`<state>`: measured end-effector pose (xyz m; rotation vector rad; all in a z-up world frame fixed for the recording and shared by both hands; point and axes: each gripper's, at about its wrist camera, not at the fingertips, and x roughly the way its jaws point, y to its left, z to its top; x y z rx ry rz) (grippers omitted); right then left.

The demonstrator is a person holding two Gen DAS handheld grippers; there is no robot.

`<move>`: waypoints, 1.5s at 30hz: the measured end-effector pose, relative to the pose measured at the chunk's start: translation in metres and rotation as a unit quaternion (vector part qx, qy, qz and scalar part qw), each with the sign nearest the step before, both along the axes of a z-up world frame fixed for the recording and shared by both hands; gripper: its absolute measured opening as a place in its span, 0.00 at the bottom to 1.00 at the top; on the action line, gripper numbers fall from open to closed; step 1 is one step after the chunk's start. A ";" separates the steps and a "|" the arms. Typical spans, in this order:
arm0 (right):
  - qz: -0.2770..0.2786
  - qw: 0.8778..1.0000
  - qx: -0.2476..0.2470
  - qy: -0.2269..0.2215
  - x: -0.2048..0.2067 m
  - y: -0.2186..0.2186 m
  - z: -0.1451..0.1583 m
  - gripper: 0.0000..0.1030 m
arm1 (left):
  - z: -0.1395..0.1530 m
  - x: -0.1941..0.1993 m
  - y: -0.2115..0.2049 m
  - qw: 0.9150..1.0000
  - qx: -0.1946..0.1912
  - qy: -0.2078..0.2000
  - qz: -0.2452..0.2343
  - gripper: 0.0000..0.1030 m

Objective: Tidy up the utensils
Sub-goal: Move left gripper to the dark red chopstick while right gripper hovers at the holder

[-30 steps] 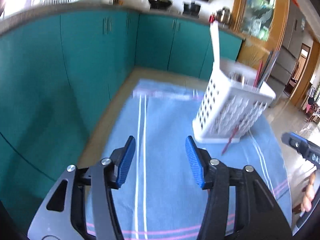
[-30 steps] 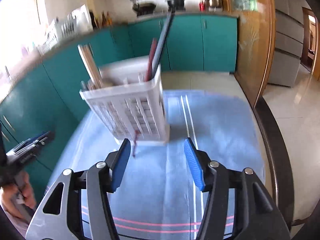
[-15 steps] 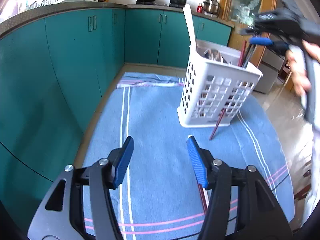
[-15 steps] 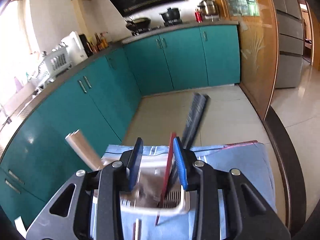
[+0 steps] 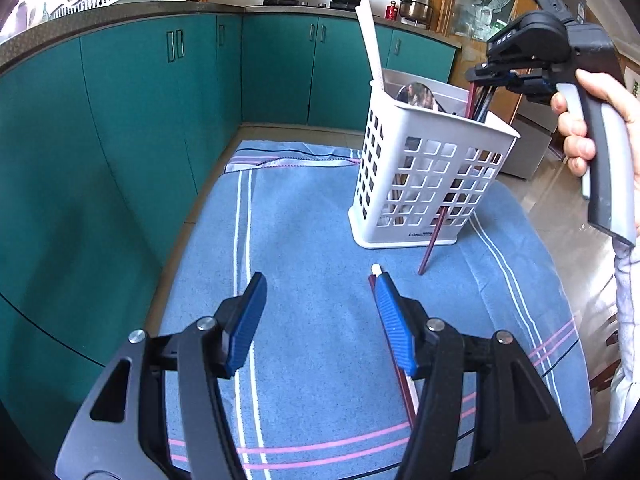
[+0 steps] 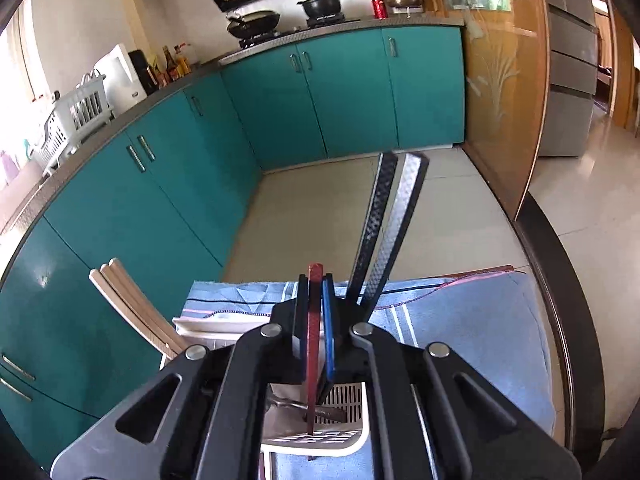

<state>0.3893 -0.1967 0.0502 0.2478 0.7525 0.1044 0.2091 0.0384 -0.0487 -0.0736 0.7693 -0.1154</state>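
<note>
Right wrist view: right hand-held gripper closing on dark red chopstick poking through white basket side, likely to reseat it; left hand-held gripper apart, empty.

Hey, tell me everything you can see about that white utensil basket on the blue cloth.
The utensil basket is white plastic, tall and rectangular, its walls pierced with square holes. It stands upright on the blue striped cloth. Inside lean a white handle, a metal spoon, pale wooden chopsticks and black patterned chopsticks. A dark red chopstick pokes out through a low hole onto the cloth; the right tongs are closing on its top.
</note>
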 end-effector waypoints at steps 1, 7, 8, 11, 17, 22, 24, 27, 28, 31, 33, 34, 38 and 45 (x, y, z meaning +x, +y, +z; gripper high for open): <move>0.000 1.000 0.008 -0.005 -0.003 -0.002 0.002 0.07 | 0.000 0.000 0.000 1.000 0.000 0.001 0.001 0.55; -0.001 0.999 0.013 -0.045 -0.021 -0.010 0.025 0.07 | 0.002 0.000 -0.003 1.000 0.001 0.000 0.000 0.55; -0.003 0.999 0.013 -0.052 -0.022 -0.012 0.028 0.07 | 0.002 0.000 -0.004 1.000 0.001 0.000 -0.001 0.55; -0.005 0.998 0.019 -0.067 -0.026 -0.016 0.036 0.07 | 0.001 -0.001 -0.006 1.000 0.002 0.000 -0.004 0.56; -0.017 0.996 0.049 -0.070 -0.029 -0.030 0.036 0.07 | -0.004 -0.002 -0.004 1.000 0.003 0.006 -0.002 0.56; -0.039 0.991 0.097 -0.085 -0.034 -0.053 0.045 0.07 | -0.009 -0.003 -0.002 1.000 0.003 0.012 0.000 0.56; -0.052 0.988 0.101 -0.106 -0.039 -0.059 0.050 0.07 | -0.011 -0.003 -0.002 1.000 0.003 0.014 0.000 0.56; -0.062 0.985 0.091 -0.130 -0.046 -0.063 0.063 0.07 | -0.012 -0.003 -0.002 1.000 0.003 0.015 0.000 0.56; -0.059 0.987 0.080 -0.125 -0.044 -0.060 0.064 0.07 | -0.011 -0.003 -0.002 1.000 0.002 0.014 -0.001 0.56; -0.045 0.991 0.058 -0.116 -0.044 -0.049 0.055 0.07 | -0.011 -0.005 -0.003 1.000 0.000 0.012 -0.003 0.56; -0.034 0.993 0.050 -0.104 -0.042 -0.043 0.046 0.07 | -0.012 -0.006 -0.005 1.000 0.002 0.013 -0.004 0.56; -0.029 0.994 0.049 -0.094 -0.041 -0.041 0.040 0.07 | -0.012 -0.006 -0.005 1.000 0.003 0.014 -0.005 0.56; -0.030 0.996 0.036 -0.081 -0.047 -0.040 0.032 0.10 | -0.011 -0.008 -0.004 1.000 0.002 0.013 -0.003 0.57; -0.018 0.996 0.018 -0.087 -0.102 -0.040 0.025 0.40 | -0.011 -0.009 0.003 1.000 -0.002 0.014 0.014 0.58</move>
